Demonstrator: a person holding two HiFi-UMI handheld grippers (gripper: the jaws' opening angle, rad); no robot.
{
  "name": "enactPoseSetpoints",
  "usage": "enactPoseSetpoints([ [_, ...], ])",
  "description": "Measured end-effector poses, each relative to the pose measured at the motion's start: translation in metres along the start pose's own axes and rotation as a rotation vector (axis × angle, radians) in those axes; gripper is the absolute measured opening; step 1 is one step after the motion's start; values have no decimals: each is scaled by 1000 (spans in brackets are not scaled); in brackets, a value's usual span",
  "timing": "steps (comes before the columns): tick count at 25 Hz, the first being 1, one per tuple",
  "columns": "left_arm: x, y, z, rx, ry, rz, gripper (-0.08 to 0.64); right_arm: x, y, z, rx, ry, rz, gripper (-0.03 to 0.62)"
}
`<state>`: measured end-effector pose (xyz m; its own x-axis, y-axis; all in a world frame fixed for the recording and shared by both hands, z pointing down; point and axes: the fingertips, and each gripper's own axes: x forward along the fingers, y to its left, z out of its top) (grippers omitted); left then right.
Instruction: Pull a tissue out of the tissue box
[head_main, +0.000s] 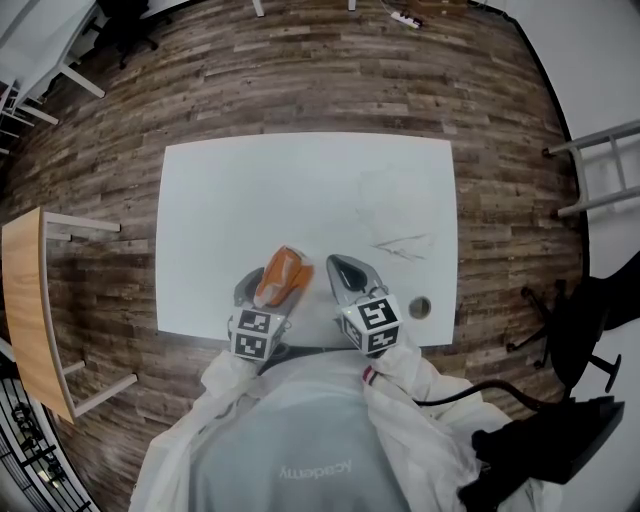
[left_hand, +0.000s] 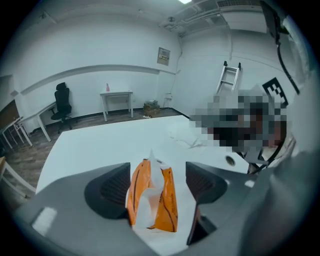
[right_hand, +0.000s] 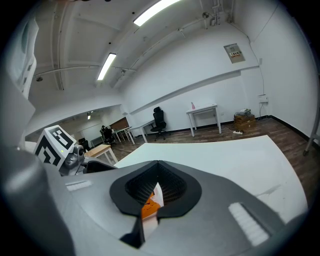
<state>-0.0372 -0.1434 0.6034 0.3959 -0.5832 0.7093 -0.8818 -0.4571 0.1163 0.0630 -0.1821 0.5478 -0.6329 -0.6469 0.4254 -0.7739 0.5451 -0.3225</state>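
Here's the left gripper (left_hand: 157, 170), angled down over the near edge of the white rectangular table (head_main: 250, 180), and its jaws stand wide apart. Sitting right between them is the soft orange plastic tissue pack (left_hand: 167, 200), upright on the tabletop. Its left side lies close against the left jaw, and there is a clear strip of table between its right side and the right jaw. Neither pad presses on it. A white tissue (left_hand: 148, 200) pokes up out of the slit along the top of the pack, its tip rising just above the orange.

Over to the right gripper (right_hand: 157, 164): jaws closed tip to tip, nothing visibly pinched. It hangs just beside the pack on the right. Only a sliver of orange and white shows through the narrow gap below its tips.

Further out on the right of the table lies a thin, creased white sheet (head_main: 405, 245), flat and well apart from both grippers.
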Motion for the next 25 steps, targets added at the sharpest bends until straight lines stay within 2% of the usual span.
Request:
enactPoseSetpoints([
  [5, 7, 1, -8, -43, 21, -10, 300, -2, -3, 0, 6, 2, -4, 0],
  [10, 14, -1, -16, -39, 51, -27, 259, -4, -8, 0, 20, -4, -11, 0],
  [19, 16, 0, -22, -52, 91, -31, 128, -1, -7, 0, 26, 0, -8, 0],
  [23, 18, 3, -26, -38, 102, -27, 110, -1, -8, -1, 29, 1, -12, 0],
  [25, 17, -2, -24, -6, 120, -35, 110, -1, -9, -1, 31, 2, -14, 0],
])
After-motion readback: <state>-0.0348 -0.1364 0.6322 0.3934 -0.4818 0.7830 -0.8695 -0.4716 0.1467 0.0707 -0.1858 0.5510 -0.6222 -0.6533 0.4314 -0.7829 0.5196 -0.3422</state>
